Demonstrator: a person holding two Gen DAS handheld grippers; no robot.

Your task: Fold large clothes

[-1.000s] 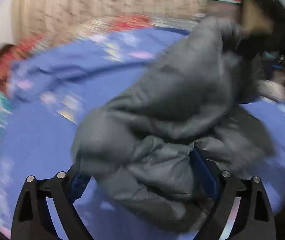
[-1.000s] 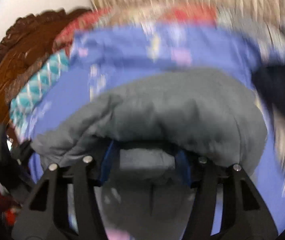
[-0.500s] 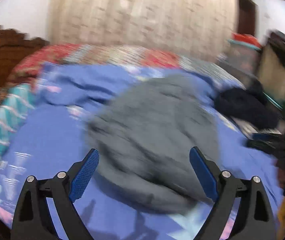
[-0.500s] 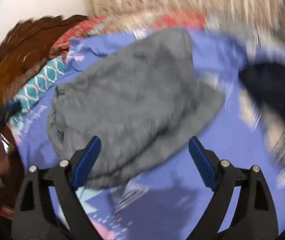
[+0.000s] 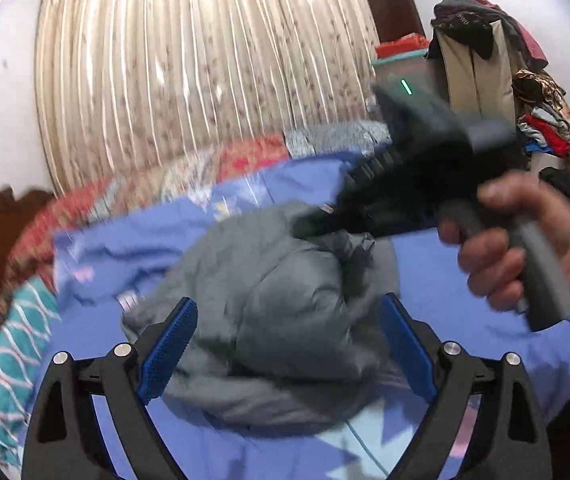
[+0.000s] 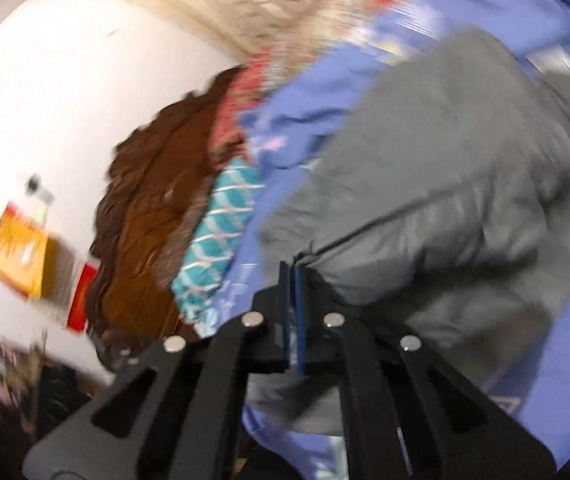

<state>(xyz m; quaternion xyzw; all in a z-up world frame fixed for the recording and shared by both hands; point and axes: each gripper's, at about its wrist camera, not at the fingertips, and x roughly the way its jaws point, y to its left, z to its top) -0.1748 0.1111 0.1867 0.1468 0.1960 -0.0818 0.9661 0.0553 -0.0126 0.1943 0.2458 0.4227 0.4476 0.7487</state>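
A grey puffy jacket (image 5: 285,304) lies bunched on the blue bedsheet (image 5: 465,360). My left gripper (image 5: 287,348) is open and empty, its blue pads just in front of the jacket's near side. My right gripper (image 6: 293,300) is shut on an edge of the grey jacket (image 6: 445,184), its blue pads pressed together. In the left wrist view the right gripper (image 5: 317,220) comes in from the right, held by a hand, with its tips at the jacket's top.
A brown carved headboard (image 6: 153,224) and a teal patterned pillow (image 6: 217,236) lie to the left. A cream curtain (image 5: 189,72) hangs behind the bed. A pile of clothes (image 5: 525,80) stands at the far right. A red patterned blanket (image 5: 205,172) lies along the bed's far edge.
Both grippers let go of the jacket, which dropped onto the bed. The right gripper then swung round and shut on the jacket's edge. The left gripper stays open.
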